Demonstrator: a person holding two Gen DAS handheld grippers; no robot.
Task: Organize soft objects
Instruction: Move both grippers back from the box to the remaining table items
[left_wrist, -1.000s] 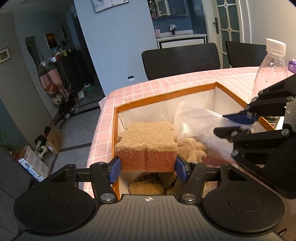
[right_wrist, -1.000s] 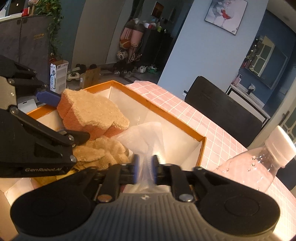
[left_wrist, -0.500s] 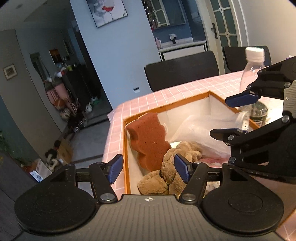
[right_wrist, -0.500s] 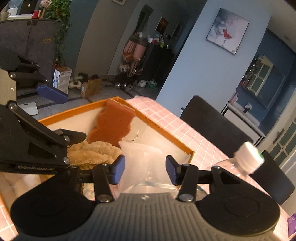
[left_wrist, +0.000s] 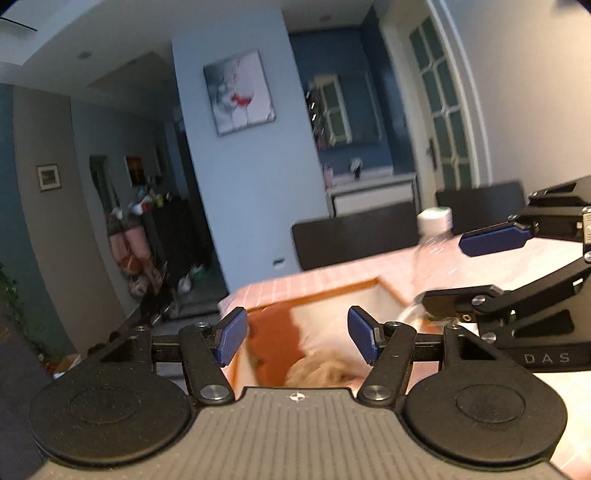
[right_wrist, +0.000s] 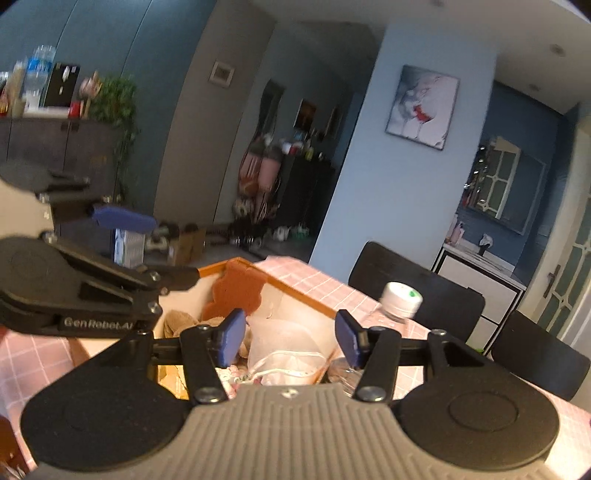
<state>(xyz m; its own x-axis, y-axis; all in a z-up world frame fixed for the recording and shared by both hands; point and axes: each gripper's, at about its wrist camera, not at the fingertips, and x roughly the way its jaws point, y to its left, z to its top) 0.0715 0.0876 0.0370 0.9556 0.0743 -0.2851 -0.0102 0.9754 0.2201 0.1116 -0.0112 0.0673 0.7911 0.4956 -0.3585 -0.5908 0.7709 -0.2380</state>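
Note:
An orange-rimmed box (left_wrist: 325, 291) (right_wrist: 295, 291) on the pink checked table holds a rust-brown sponge (left_wrist: 273, 332) (right_wrist: 236, 291) leaning on its left wall, a tan plush toy (left_wrist: 325, 371) (right_wrist: 181, 321) and a clear plastic bag (right_wrist: 284, 343). My left gripper (left_wrist: 297, 338) is open and empty, raised above and behind the box. My right gripper (right_wrist: 290, 338) is open and empty, raised above the bag. Each gripper shows in the other's view, the right one (left_wrist: 476, 269) and the left one (right_wrist: 144, 251).
A clear water bottle with a white cap (left_wrist: 432, 254) (right_wrist: 395, 306) stands just right of the box. Dark chairs (left_wrist: 354, 240) (right_wrist: 417, 295) line the table's far side. The table edge drops to the floor on the left.
Both grippers let go, the left of the sponge and the right of the bag, which now lie in the box. Both have since lifted up and back, open.

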